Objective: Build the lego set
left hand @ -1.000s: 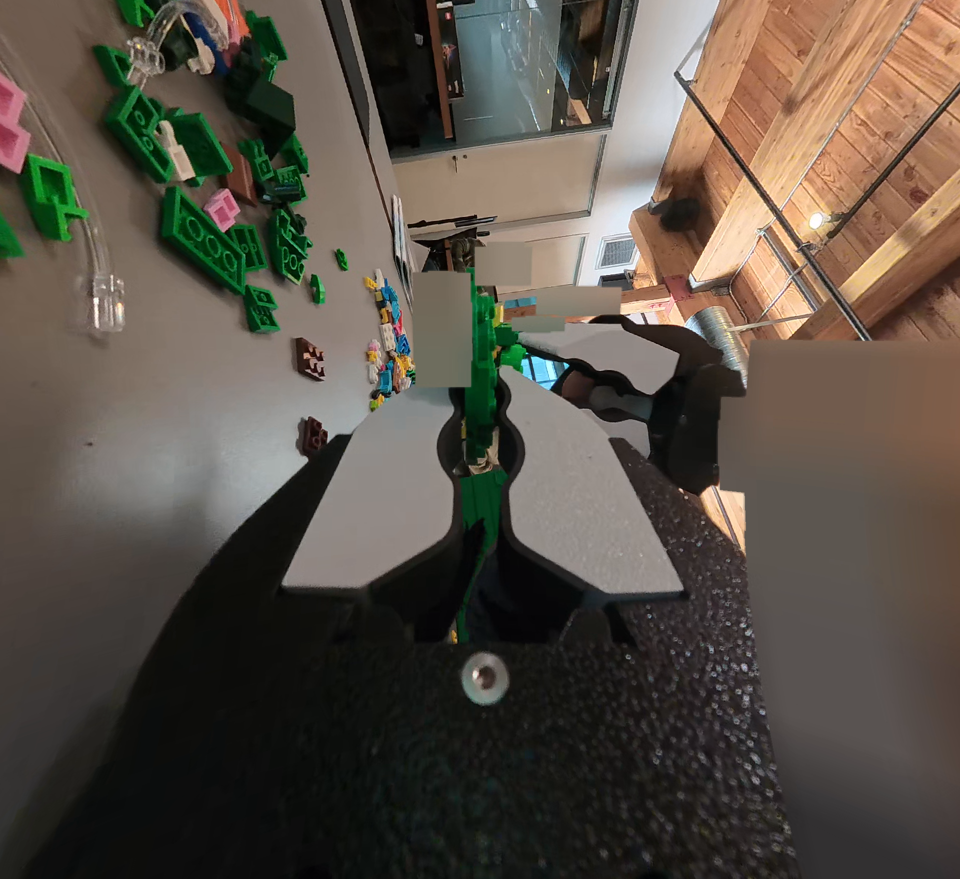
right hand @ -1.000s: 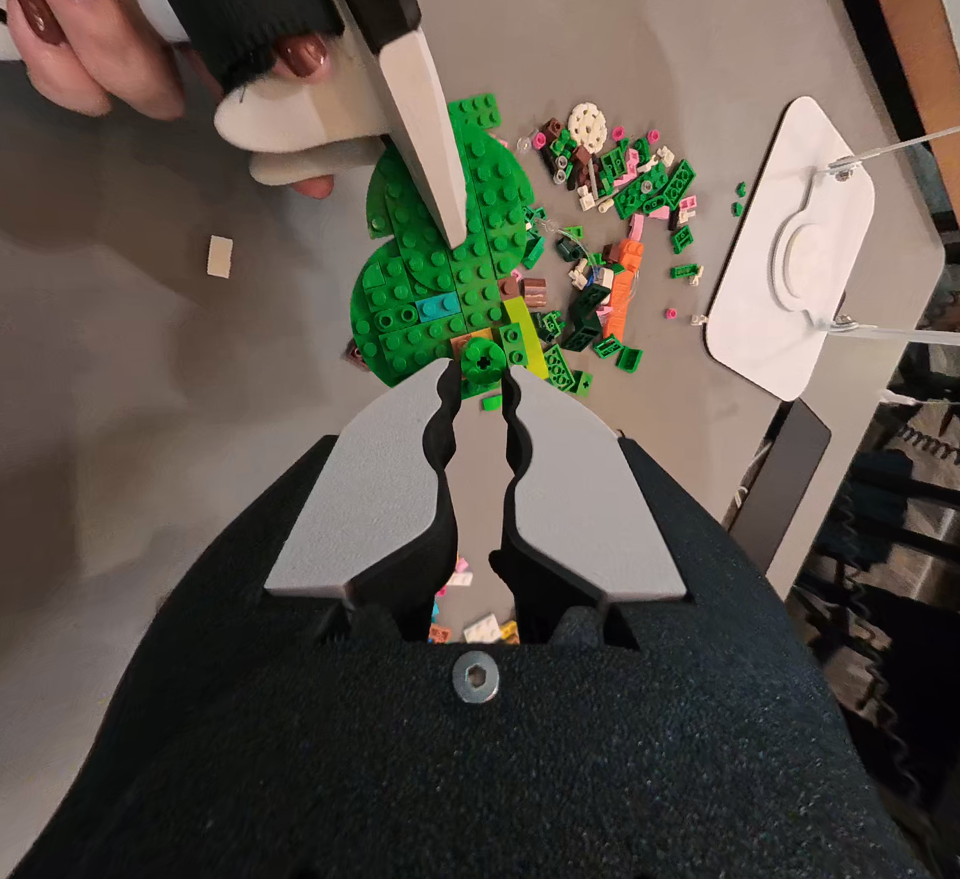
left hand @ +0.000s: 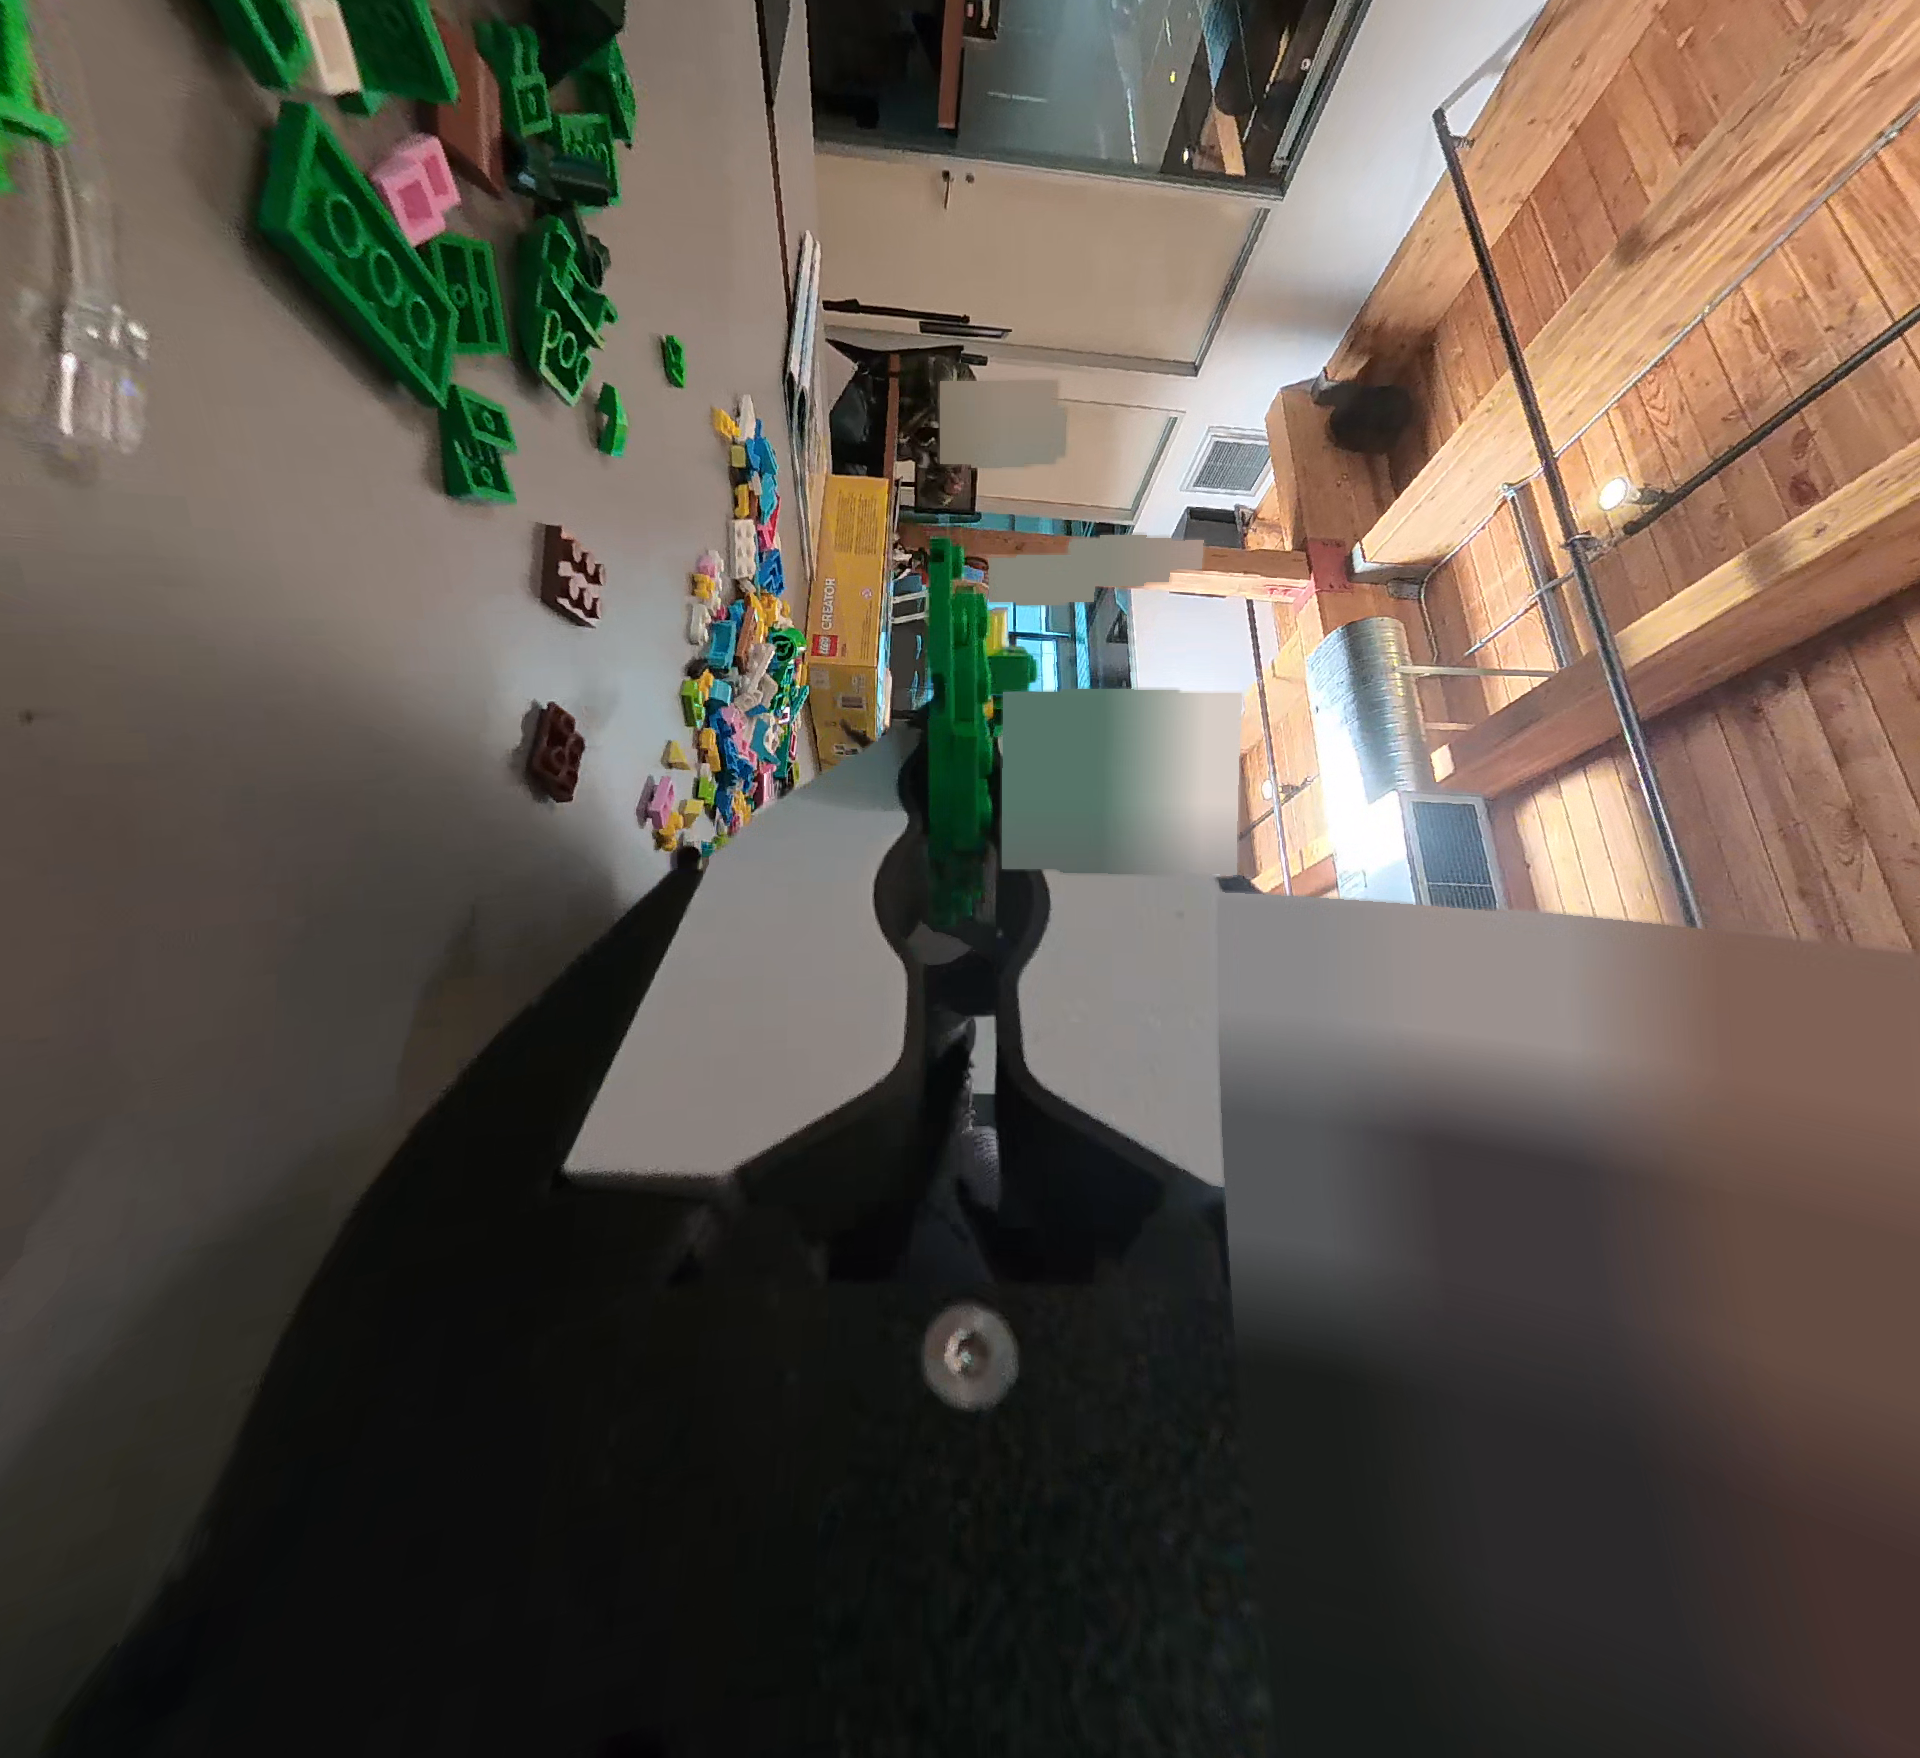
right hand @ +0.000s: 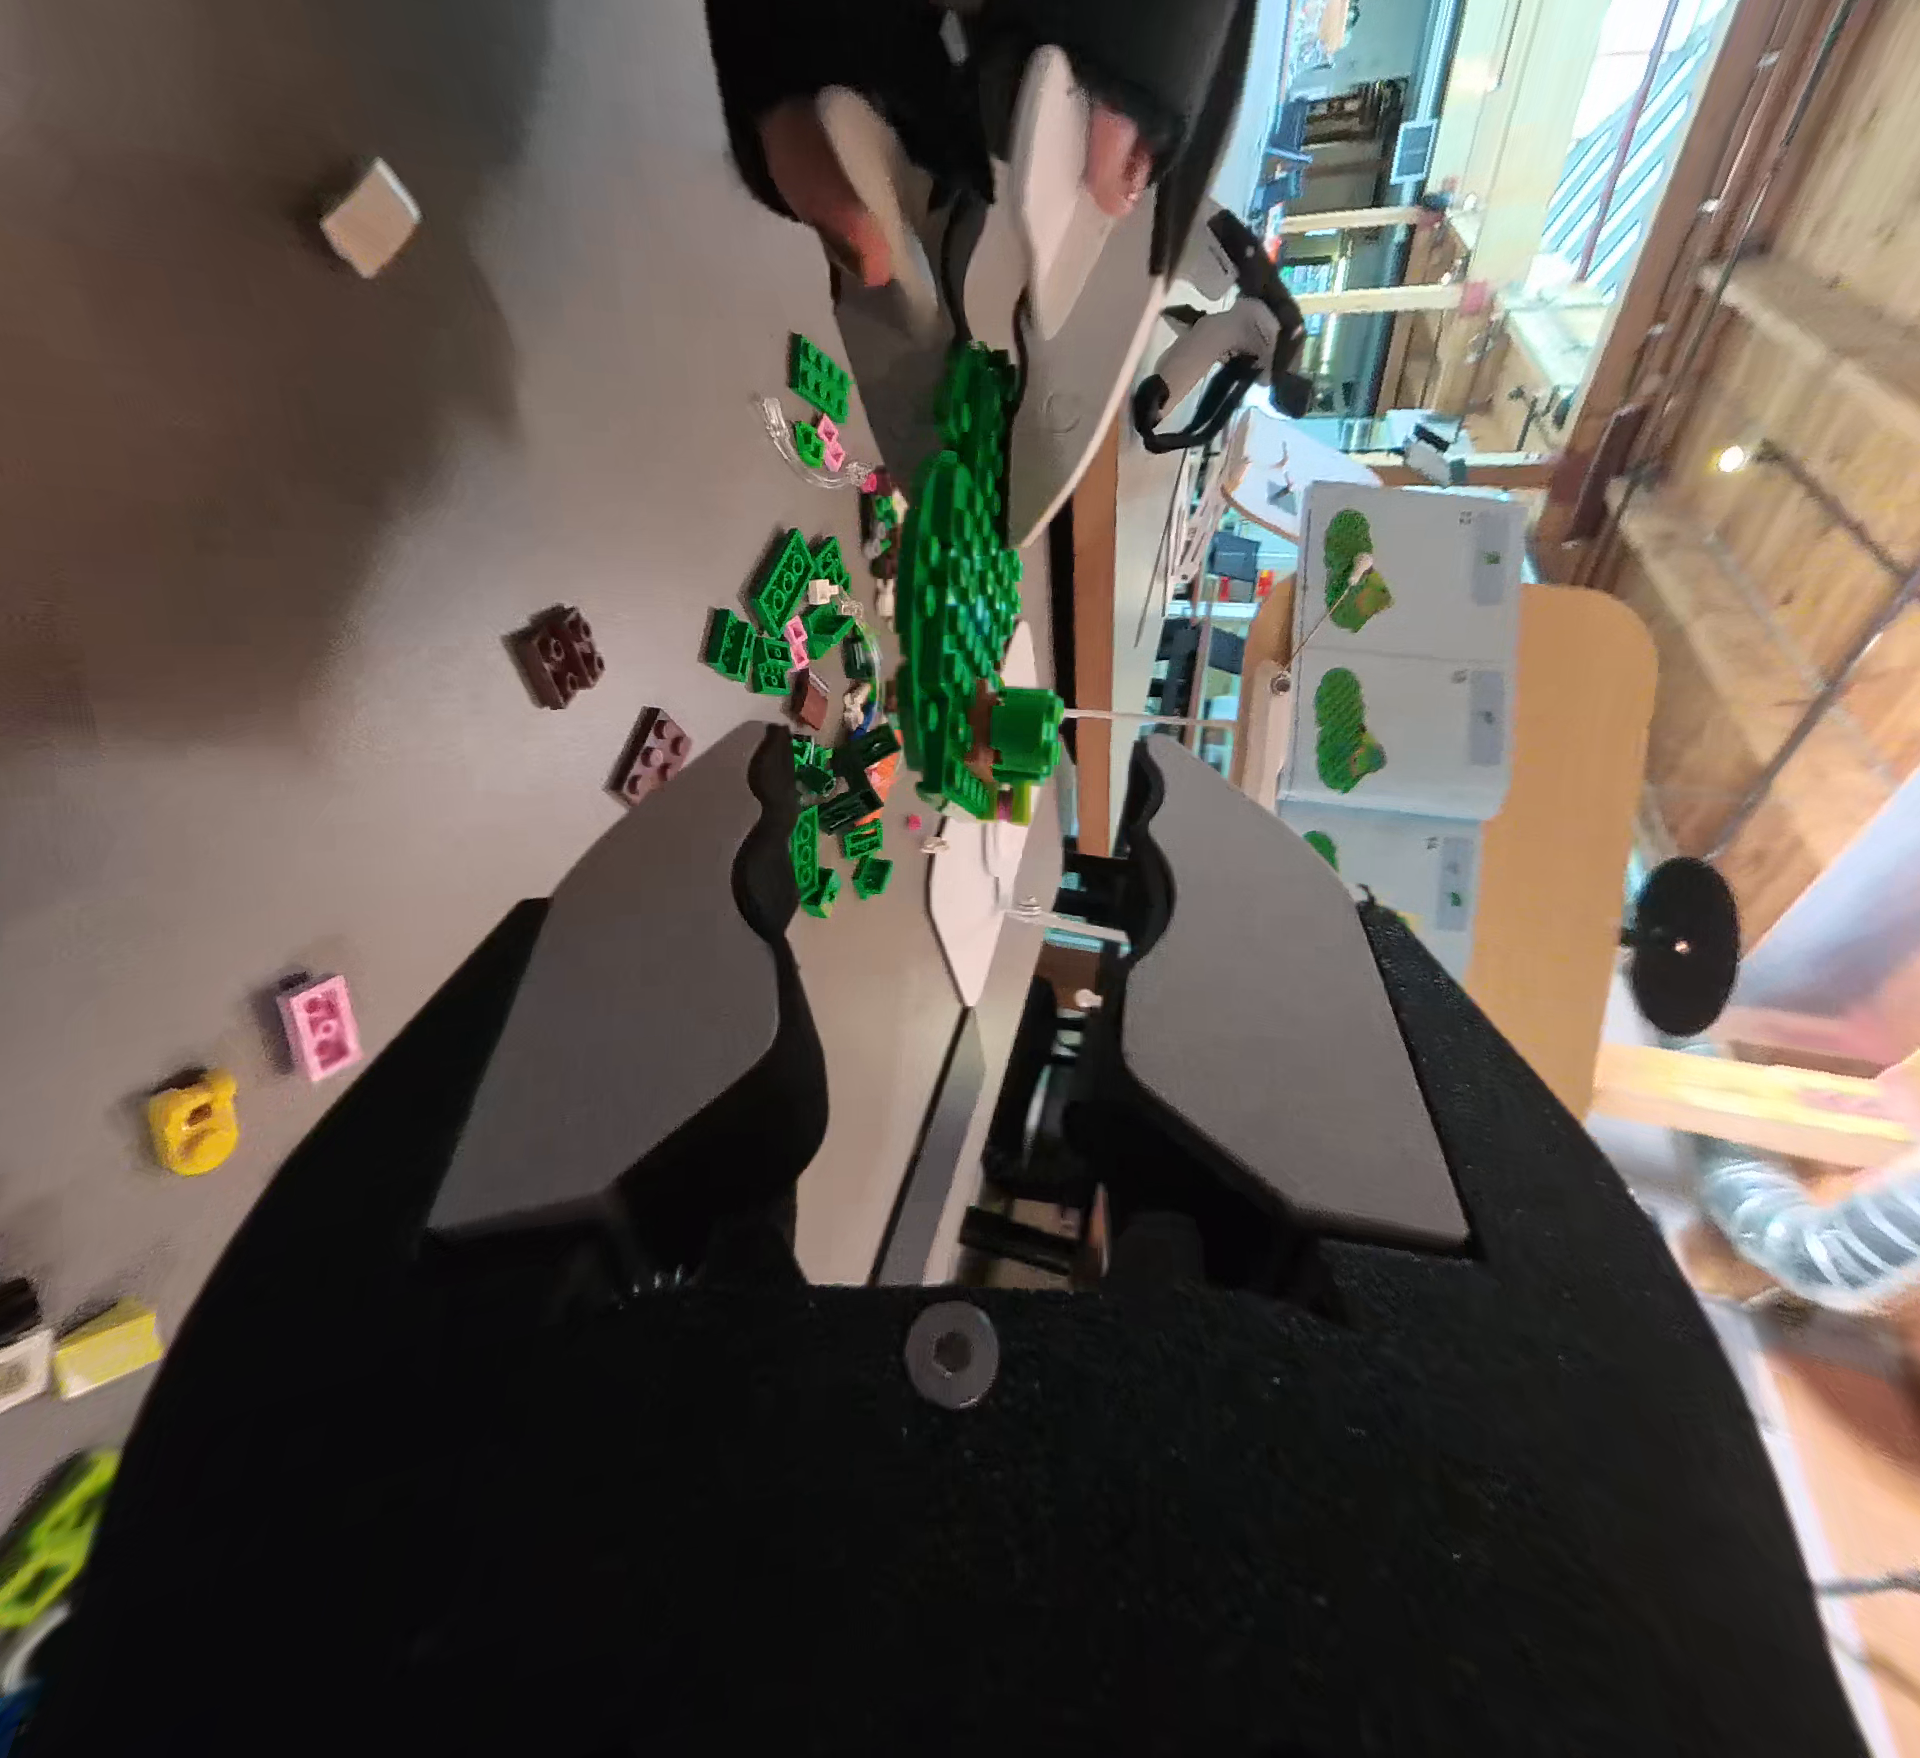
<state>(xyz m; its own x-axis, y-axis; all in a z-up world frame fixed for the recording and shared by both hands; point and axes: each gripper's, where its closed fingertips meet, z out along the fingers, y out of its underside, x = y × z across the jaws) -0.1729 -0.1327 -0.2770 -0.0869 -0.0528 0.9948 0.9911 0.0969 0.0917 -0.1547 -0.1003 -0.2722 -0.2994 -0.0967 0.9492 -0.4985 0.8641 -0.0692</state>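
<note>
Jaws of the left gripper [left hand: 961, 835] pinch the green studded lego plate [right hand: 961, 586] edge-on; right gripper [right hand: 961, 773] jaws gape.

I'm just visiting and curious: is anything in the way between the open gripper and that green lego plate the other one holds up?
Nothing visible. The right gripper is open, and the green plate stands edge-on just beyond its fingertips, clamped by the left gripper. Loose bricks lie off to the side on the table.
</note>
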